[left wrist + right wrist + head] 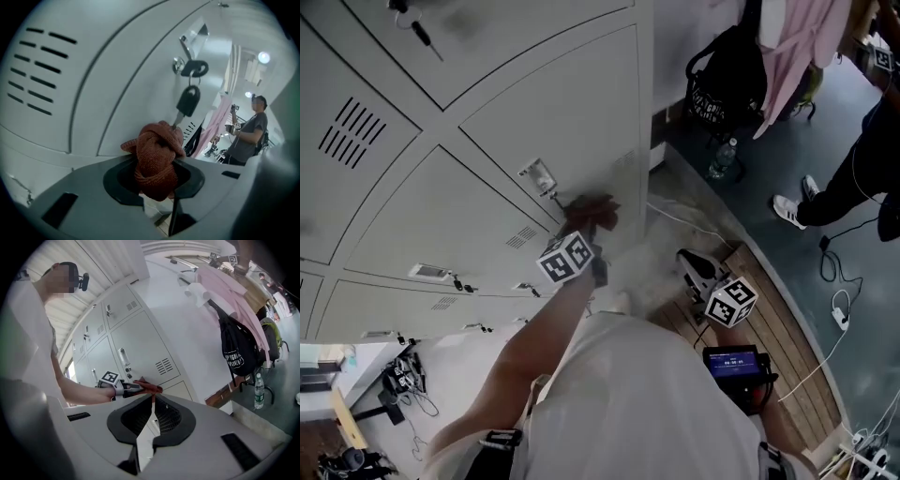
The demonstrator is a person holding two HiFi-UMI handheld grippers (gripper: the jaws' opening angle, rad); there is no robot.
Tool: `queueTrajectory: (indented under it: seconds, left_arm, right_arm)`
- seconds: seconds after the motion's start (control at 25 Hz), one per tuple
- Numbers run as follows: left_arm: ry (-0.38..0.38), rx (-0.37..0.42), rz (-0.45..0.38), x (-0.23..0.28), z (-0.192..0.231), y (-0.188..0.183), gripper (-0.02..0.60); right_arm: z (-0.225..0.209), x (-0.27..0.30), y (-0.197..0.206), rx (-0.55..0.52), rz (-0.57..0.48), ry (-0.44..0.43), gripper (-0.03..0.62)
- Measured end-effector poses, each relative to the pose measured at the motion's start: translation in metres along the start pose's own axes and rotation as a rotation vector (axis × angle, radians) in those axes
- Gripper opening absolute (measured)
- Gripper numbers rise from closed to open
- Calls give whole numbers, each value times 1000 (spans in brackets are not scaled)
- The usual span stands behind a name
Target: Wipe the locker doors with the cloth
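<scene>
By the locker door (572, 112), the left gripper (154, 176) is squeezing the cloth (157, 145) for wiping; the right gripper (152, 411) is hanging closed.

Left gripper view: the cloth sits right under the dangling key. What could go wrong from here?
1. The cloth, bunched in the left gripper's jaws, appears to touch the key hanging below the lock; a wipe could snag it or pull it out.
2. Only a knotted wad meets the locker door, so wiping may miss patches.
</scene>
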State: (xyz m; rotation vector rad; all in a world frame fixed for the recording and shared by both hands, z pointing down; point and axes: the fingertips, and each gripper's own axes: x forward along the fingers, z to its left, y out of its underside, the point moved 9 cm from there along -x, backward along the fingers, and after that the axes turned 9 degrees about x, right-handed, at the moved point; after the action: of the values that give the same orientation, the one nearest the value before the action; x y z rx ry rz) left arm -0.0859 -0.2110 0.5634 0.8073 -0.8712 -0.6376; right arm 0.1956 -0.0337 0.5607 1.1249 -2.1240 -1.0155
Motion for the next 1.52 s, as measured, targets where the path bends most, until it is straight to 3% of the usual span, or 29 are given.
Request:
queueTrajectory:
  seconds: [0.28,0.6,0.72,0.8,1.12,1.52]
  left_arm:
    - [152,56,14,64,-49,-2,112]
    - [237,90,42,119,-97,-4,112]
    - [227,105,-46,109,-113,-14,112]
    - [215,70,-107,96,-113,-19,112]
    - [155,-54,-254,22,-62,-30,112]
    - [24,-46,-315,-63,6,-27,112]
  right_arm:
    - [-8,-16,-4,15,-34,96,29]
    - [-10,-43,-6,26,-71,196,29]
    - [-4,-49,-5,21,-72,199,29]
    - [-4,-48,-6,22,-67,194,29]
    - [-5,-19,-1,11,34,81,29]
    - [13,23,6,-41,124,-61,29]
